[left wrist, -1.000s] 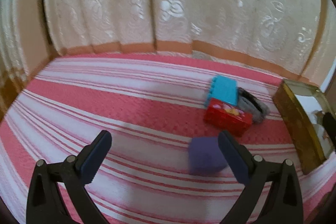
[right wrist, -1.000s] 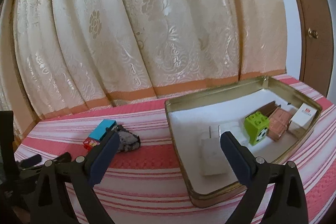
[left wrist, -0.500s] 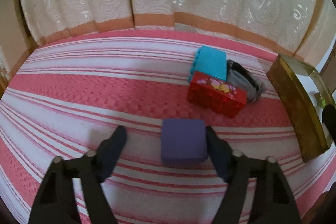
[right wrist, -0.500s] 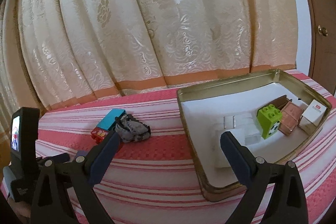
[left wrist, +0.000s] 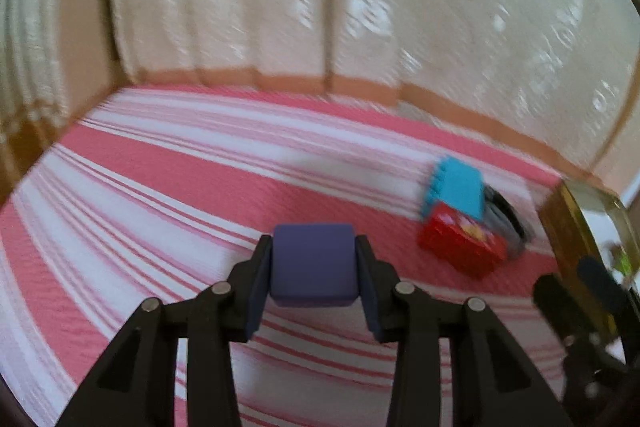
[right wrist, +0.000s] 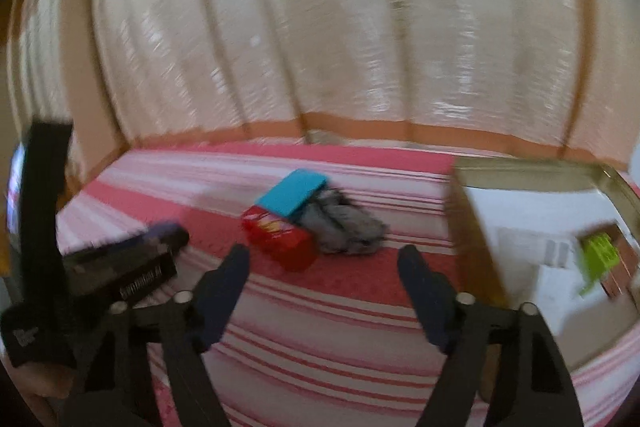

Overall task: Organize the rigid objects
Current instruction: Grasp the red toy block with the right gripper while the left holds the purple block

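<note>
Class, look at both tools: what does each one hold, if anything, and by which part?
The left tool grips the purple cube by its two opposite side faces. The right tool holds nothing; its jaws are closing on empty air.

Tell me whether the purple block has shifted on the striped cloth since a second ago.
Cannot tell. The purple block, now between the left gripper's fingers, looks farther from the red box, but the camera moved too.

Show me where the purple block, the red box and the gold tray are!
purple block (left wrist: pixel 313 263): left wrist view, middle of its front face, between the closed pads.
red box (right wrist: pixel 280 241): right wrist view, on its top face.
gold tray (right wrist: pixel 476 247): right wrist view, on its near outer wall.
</note>
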{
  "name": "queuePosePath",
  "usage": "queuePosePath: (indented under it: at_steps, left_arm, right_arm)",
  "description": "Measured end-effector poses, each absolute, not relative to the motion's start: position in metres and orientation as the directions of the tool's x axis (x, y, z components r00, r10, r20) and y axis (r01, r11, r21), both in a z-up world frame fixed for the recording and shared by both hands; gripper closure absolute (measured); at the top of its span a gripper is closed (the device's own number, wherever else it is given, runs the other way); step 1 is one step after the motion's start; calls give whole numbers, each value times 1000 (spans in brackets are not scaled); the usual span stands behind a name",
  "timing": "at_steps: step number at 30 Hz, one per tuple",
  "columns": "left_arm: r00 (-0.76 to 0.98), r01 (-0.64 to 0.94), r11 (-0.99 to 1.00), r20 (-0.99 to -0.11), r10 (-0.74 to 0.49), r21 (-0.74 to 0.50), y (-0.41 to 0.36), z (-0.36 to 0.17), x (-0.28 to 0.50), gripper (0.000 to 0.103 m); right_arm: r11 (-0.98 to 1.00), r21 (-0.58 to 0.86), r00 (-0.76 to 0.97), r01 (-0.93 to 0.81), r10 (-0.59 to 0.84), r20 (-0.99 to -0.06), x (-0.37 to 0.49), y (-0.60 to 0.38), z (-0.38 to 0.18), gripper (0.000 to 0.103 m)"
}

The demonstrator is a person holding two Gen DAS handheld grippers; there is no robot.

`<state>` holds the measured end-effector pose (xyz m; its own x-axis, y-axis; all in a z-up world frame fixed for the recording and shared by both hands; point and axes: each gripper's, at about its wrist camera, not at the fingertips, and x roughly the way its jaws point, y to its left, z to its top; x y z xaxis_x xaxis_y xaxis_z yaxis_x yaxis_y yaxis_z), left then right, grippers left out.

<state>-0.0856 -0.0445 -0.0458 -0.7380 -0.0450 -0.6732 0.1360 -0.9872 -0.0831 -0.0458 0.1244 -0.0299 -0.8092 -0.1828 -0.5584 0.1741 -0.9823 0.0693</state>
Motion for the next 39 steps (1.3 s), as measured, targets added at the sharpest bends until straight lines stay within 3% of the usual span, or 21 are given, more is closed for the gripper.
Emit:
queuePosePath:
  at_steps: [5, 7, 14, 29, 36, 37, 39]
  left_arm:
    - [-761, 224, -974, -630, -155, -32, -55, -37, -81, 64]
    - [-752, 239, -971, -634, -179, -8, -55, -39, -82, 64]
    - [-748, 245, -968, -646, -151, -57, -63, -41, -86, 64]
    - [-732, 269, -959, -666, -145, -88, -70, -46, -86, 64]
    - [-733, 264, -961, -665, -143, -84, -69, -46, -87, 64]
    - [-731, 265, -960, -667, -142, -86, -70, -46, -87, 64]
    - [-728, 268, -959, -671, -139, -91, -71, -47, -88, 64]
  right_arm:
    - [-958, 73, -746, 276, -262, -613, -69, 105, -39, 35]
    - [-952, 88, -709, 292, -277, -649, -83, 99, -45, 41]
    - [-938, 137, -600, 319, -312, -737, -121, 89, -63, 42]
    - [-917, 230, -577, 327, -386, -720, -136, 95, -61, 39]
    - [-908, 163, -572, 386, -374, -730, -138, 74, -59, 35]
    - [-906, 157, -575, 393, -375, -727, -136, 72, -58, 36]
    - [-908, 142, -581, 395, -366, -727, -134, 72, -58, 55]
